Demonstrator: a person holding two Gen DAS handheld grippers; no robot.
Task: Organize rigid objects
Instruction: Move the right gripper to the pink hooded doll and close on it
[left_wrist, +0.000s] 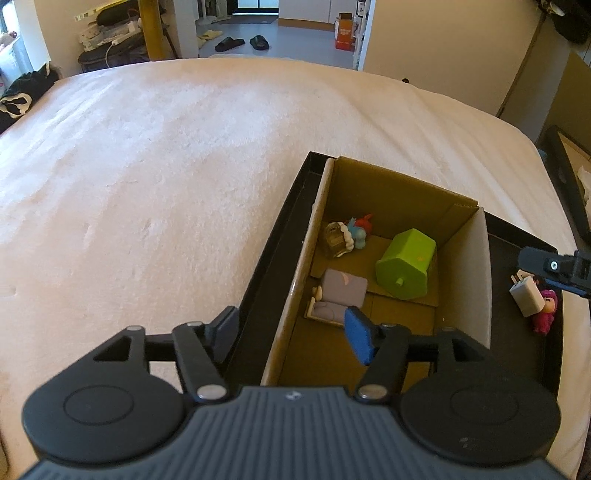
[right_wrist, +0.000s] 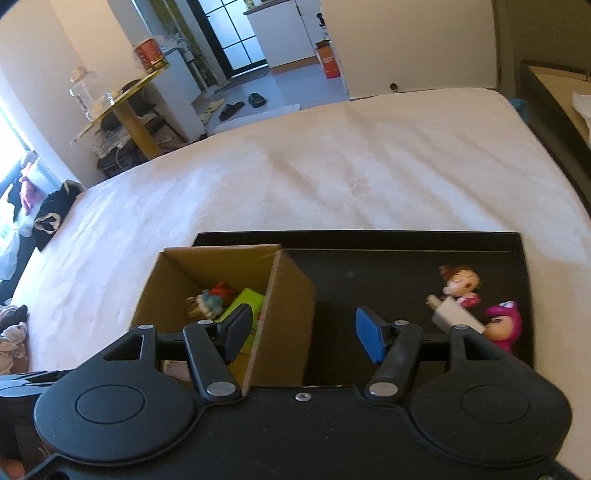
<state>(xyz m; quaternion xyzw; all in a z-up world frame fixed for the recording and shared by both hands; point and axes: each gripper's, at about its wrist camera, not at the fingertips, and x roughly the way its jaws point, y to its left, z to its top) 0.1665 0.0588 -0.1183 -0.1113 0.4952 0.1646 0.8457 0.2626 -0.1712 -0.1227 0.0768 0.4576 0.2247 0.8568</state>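
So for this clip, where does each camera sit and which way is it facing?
Left wrist: on the left tool, angled down into the cardboard box; own open fingers show, the right tool's tip at the right edge.
Right wrist: on the right tool, angled down over the box wall and black tray; own open fingers show.
Both share: box, tray, white plug, pink doll, bed.

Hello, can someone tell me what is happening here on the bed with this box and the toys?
A person with a gripper in each hand is sorting small rigid things from a black tray into a cardboard box. The box already holds a green block, a small bed toy and a colourful figure. The left gripper hangs open over the box, holding nothing. The right gripper, also open and empty, is above the tray, where a white plug and two dolls remain.
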